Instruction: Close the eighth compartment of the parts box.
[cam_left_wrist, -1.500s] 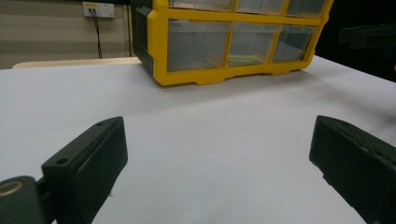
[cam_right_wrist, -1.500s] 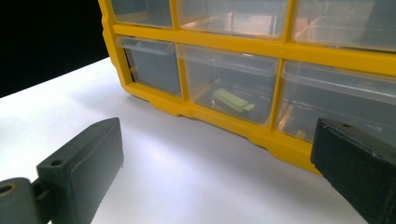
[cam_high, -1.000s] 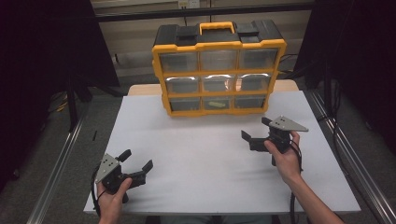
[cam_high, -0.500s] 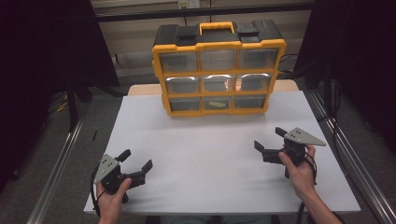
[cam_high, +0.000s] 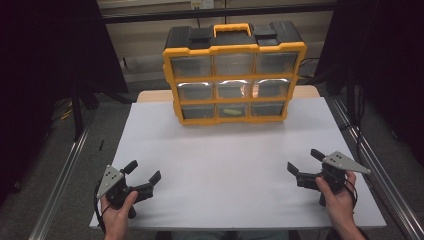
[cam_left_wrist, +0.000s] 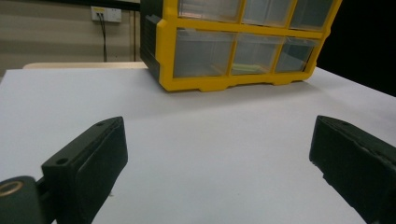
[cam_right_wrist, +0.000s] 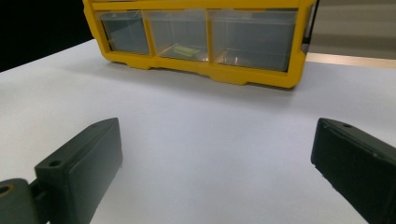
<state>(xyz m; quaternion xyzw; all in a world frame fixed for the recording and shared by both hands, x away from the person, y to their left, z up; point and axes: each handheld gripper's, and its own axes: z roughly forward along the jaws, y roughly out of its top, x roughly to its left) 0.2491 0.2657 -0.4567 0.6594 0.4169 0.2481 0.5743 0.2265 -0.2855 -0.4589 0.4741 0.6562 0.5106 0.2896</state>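
Observation:
A yellow and black drawer organizer (cam_high: 234, 75) with clear drawers stands upright at the far middle of the white table (cam_high: 225, 165). Its bottom middle drawer (cam_high: 232, 110) holds a small yellow-green item (cam_right_wrist: 184, 50). My left gripper (cam_high: 142, 172) is open near the table's front left corner, held in a hand, with nothing between its jaws. My right gripper (cam_high: 304, 162) is open near the front right corner, also empty. In the left gripper view the organizer (cam_left_wrist: 238, 42) is far ahead; the right gripper view has the organizer (cam_right_wrist: 201, 37) ahead too.
Metal rails (cam_high: 65, 170) run along both sides of the table. Dark curtains flank the scene. A wall outlet (cam_left_wrist: 106, 13) sits behind the table at left. Bare white tabletop lies between the grippers and the organizer.
My right gripper has drawn back from the table's middle right toward the front right corner. The left gripper has stayed where it was.

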